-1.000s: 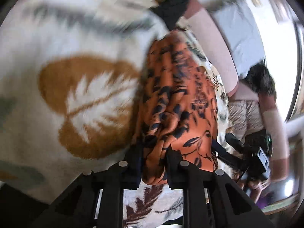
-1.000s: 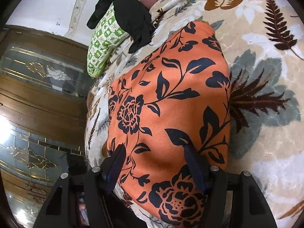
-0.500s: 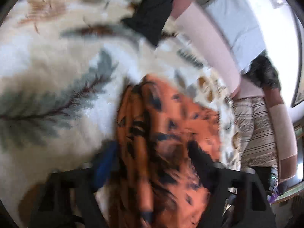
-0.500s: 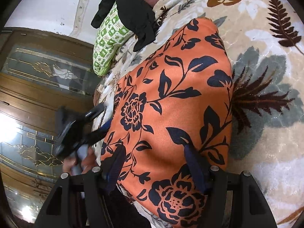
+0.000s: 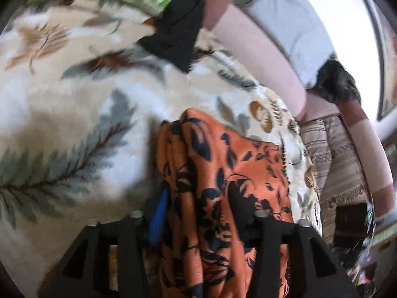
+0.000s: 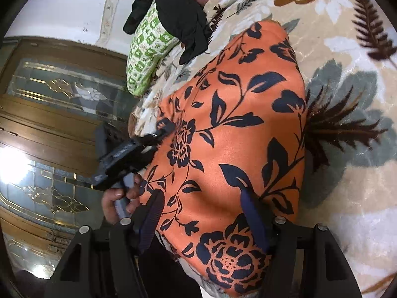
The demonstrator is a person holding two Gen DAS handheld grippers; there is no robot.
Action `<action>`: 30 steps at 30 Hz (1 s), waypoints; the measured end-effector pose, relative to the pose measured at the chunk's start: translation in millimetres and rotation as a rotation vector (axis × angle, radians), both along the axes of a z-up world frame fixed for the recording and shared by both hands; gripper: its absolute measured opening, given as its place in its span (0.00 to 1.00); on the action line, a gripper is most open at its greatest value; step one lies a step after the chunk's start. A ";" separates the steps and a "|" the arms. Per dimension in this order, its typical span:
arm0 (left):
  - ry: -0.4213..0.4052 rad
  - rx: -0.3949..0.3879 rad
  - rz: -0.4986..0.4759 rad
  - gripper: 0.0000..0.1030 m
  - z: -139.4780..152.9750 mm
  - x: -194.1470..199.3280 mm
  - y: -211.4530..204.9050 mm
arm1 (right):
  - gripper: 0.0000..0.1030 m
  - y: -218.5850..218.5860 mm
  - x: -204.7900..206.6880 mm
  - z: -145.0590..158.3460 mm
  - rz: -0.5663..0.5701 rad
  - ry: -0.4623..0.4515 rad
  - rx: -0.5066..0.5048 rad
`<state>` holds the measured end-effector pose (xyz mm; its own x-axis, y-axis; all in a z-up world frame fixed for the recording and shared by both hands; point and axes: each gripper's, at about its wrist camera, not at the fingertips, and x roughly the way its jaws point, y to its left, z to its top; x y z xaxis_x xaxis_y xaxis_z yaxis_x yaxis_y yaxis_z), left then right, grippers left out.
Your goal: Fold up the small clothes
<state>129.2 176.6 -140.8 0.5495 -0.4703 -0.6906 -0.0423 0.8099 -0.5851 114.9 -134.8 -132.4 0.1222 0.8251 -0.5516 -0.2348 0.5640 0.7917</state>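
Looks like mid-fold: the orange floral garment (image 6: 230,134) is lying on the leaf-print blanket (image 6: 347,62) below the black cloth (image 6: 178,22), both the left gripper (image 5: 201,213) and right gripper (image 6: 201,213) are sitting spread apart over its edges, so next I'm guessing they pinch an edge and fold it over.

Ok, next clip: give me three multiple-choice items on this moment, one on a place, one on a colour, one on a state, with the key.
1. Where does the black garment lie?
A. Draped over the green-patterned pillow
B. On top of the orange cloth
C. On the floor

2. What colour is the print on the orange cloth?
A. White
B. Dark navy
C. Green

3. How is the left claw?
A. Shut on the cloth
B. Open, fingers either side of the cloth
C. Out of view

Key: A, it hangs across the pillow beyond the cloth; B, dark flowers and leaves cover the orange; B, its fingers stand wide apart over the fabric.
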 end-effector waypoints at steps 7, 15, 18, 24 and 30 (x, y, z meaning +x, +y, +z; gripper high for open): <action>0.093 -0.072 0.035 0.41 -27.5 16.4 13.1 | 0.78 -6.9 66.8 -7.0 -0.095 0.035 0.080; -0.063 0.073 0.060 0.62 43.1 -48.1 2.3 | 0.75 -38.3 38.7 8.7 -0.143 0.029 0.140; -0.047 0.145 0.077 0.62 49.8 -72.0 -14.0 | 0.76 -48.9 7.1 4.3 -0.163 0.041 0.099; -0.034 0.274 0.078 0.62 34.6 -107.9 -50.3 | 0.76 -22.7 -44.7 15.9 -0.020 -0.015 0.167; 0.106 0.233 0.166 0.54 8.8 -117.1 -31.6 | 0.76 -5.0 -38.3 -18.8 -0.055 0.105 0.121</action>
